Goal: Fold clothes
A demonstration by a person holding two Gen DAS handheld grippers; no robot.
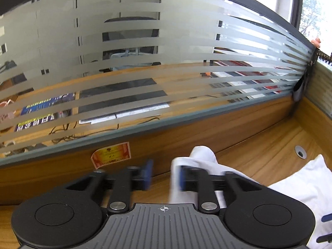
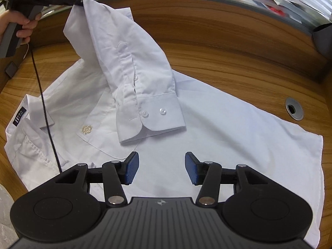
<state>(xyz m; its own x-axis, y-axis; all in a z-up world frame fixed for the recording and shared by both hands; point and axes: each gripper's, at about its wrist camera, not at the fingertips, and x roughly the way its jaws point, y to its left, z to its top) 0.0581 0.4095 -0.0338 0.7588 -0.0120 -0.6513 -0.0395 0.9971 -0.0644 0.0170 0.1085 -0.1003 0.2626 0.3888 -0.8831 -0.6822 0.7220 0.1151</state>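
A white dress shirt (image 2: 217, 137) lies spread on the wooden desk (image 2: 228, 47), collar (image 2: 29, 108) at the left. One long sleeve (image 2: 134, 62) is lifted up to the left gripper (image 2: 79, 1) at the top left, and its buttoned cuff (image 2: 159, 112) rests on the shirt front. In the left wrist view the left gripper (image 1: 164, 176) has its blue pads apart, and white sleeve cloth (image 1: 203, 155) drapes over the right-hand finger without being pinched. My right gripper (image 2: 161, 170) hovers open over the shirt's body, just below the cuff, with nothing between its pads.
A frosted-stripe glass partition (image 1: 145, 62) on a wooden ledge runs along the desk's far side. A round cable grommet (image 2: 294, 109) sits right of the shirt. A black cable (image 2: 41, 87) hangs from the left gripper across the collar. A person's hand (image 2: 18, 22) grips its handle.
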